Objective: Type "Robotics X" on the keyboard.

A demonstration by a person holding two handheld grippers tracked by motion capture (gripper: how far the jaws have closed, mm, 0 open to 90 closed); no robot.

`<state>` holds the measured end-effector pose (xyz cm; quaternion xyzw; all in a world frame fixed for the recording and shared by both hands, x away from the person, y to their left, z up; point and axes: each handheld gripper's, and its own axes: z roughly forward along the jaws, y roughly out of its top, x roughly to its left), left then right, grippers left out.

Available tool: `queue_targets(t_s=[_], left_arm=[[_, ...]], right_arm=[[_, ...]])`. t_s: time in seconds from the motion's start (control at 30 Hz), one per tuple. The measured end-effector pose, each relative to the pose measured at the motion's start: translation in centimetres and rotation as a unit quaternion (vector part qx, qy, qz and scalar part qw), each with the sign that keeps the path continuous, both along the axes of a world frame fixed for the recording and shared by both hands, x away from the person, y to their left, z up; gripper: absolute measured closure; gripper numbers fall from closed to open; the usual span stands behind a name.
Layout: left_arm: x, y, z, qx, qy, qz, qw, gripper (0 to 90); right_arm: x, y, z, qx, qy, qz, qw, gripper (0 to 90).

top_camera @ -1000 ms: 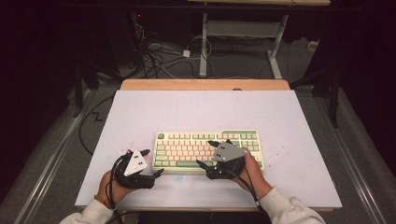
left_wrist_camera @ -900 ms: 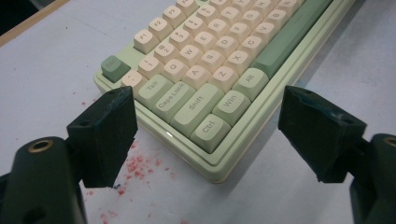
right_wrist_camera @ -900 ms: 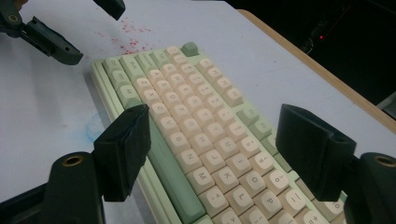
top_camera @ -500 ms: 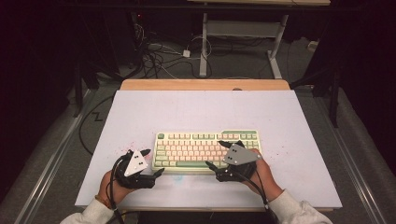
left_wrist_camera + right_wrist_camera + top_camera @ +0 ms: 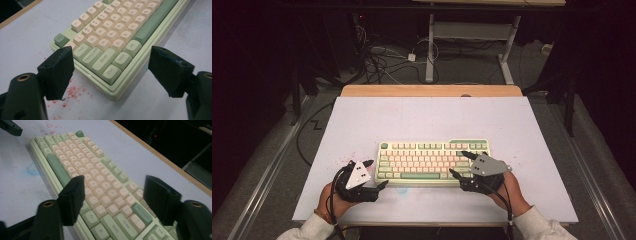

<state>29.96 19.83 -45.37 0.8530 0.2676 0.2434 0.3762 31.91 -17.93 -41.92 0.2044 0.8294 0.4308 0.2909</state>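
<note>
Right gripper [image 5: 460, 165] over right end of mechanical keyboard [image 5: 432, 160], jaws apart, just been closing, keys beneath, nothing pinched. Left gripper [image 5: 377, 174] just off keyboard's left corner, jaws spread, empty. Looks like bracketing both ends for a lift or shift on table [image 5: 422, 115].

My work surface is a pale table [image 5: 432, 120] with a wooden strip [image 5: 432, 90] along its far edge. Beyond that strip the grey floor [image 5: 472, 65] carries a tangle of cables [image 5: 382, 62] and the white legs of a desk frame [image 5: 472, 35]. Red specks [image 5: 72, 91] and a faint blue smudge [image 5: 33, 168] mark the table. Around the table the room lies dark.
</note>
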Motion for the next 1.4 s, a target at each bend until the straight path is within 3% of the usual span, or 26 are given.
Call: queue_targets(t_s=[0.07, 0.1, 0.27, 0.37, 0.63, 0.77, 0.8, 1.1, 1.2, 1.4], left_arm=[[0.0, 0.0, 0.0, 0.001, 0.000, 0.001, 1.0000, 20.1], [0.0, 0.0, 0.0, 0.001, 0.001, 0.002, 1.0000, 20.1], [0.1, 0.0, 0.0, 0.001, 0.002, 0.003, 1.0000, 20.4], [0.1, 0.0, 0.0, 0.000, 0.002, 0.003, 1.0000, 21.5], [0.1, 0.0, 0.3, 0.000, 0.007, 0.006, 1.0000, 26.8], [0.1, -0.1, 0.7, -0.003, 0.026, 0.001, 0.9997, 41.9], [0.2, -0.1, 0.8, -0.006, 0.029, -0.002, 0.9996, 49.3], [0.7, -0.3, 1.8, -0.008, 0.049, -0.015, 0.9987, 87.7], [1.1, -0.8, 2.5, -0.010, 0.053, -0.024, 0.9983, 87.8], [2.2, -2.5, 3.2, 0.007, 0.066, -0.039, 0.9970, 87.8]], right_arm=[[0.2, -0.5, -0.1, -0.004, 0.005, -0.003, 1.0000, 48.2], [0.2, -0.8, -0.1, -0.006, 0.009, -0.006, 0.9999, 56.7], [0.9, -2.0, -0.6, -0.017, 0.044, -0.004, 0.9989, 80.8], [1.4, -2.4, -1.1, -0.026, 0.058, -0.010, 0.9979, 90.0], [2.2, -1.9, -2.4, -0.054, 0.081, -0.018, 0.9951, 90.0], [2.6, -1.9, -2.9, -0.065, 0.090, -0.025, 0.9935, 90.0], [2.7, -1.9, -3.0, -0.065, 0.092, -0.027, 0.9932, 90.0], [3.0, -1.9, -3.5, -0.072, 0.101, -0.035, 0.9917, 90.0], [3.0, -1.9, -3.7, -0.073, 0.103, -0.037, 0.9914, 90.0], [2.9, -1.9, -3.7, -0.071, 0.104, -0.039, 0.9913, 90.0]])
